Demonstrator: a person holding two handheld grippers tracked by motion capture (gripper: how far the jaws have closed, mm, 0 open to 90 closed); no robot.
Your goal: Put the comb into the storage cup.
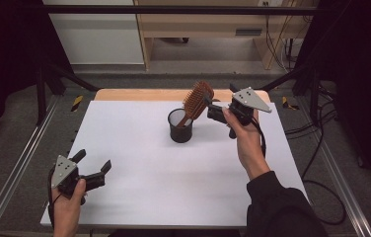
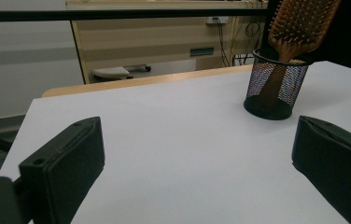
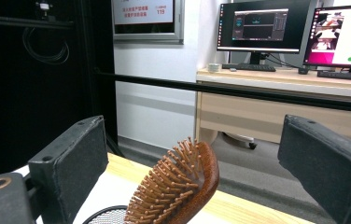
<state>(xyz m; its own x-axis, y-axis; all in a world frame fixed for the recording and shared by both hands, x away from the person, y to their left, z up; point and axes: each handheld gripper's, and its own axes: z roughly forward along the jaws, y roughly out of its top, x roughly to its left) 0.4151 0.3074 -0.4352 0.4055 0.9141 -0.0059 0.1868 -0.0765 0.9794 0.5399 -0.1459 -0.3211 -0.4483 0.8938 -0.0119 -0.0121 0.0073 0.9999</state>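
So the wooden hairbrush (image 1: 197, 100) is stood handle-down in the black mesh cup (image 1: 180, 126), which is parked on the white worktop (image 1: 139, 163) a bit past the middle, toward 12 o'clock. The bristle head is tilted out over the rim toward 1 o'clock, and the handle can be made out through the mesh in the left gripper view (image 2: 272, 88).

The right claw (image 1: 212, 106) is held up off the worktop at about 3 o'clock of the brush head, just beside it. Its jaws are spread wide apart, nothing clamped. In the right gripper view the brush head (image 3: 178, 191) is seen low between the two jaws, bristles turned toward the left one, with clear gaps on both sides, so no contact there as far as can be told. The rim of the cup (image 3: 103, 215) is just caught at the bottom edge.

The left claw (image 1: 93, 168) is kept way down at the 7 o'clock corner of the worktop, well apart from the cup. Its jaws are spread apart too, with only bare white surface between them.

Desks with monitors (image 3: 257, 28) can be spotted in the background beyond the worktop.
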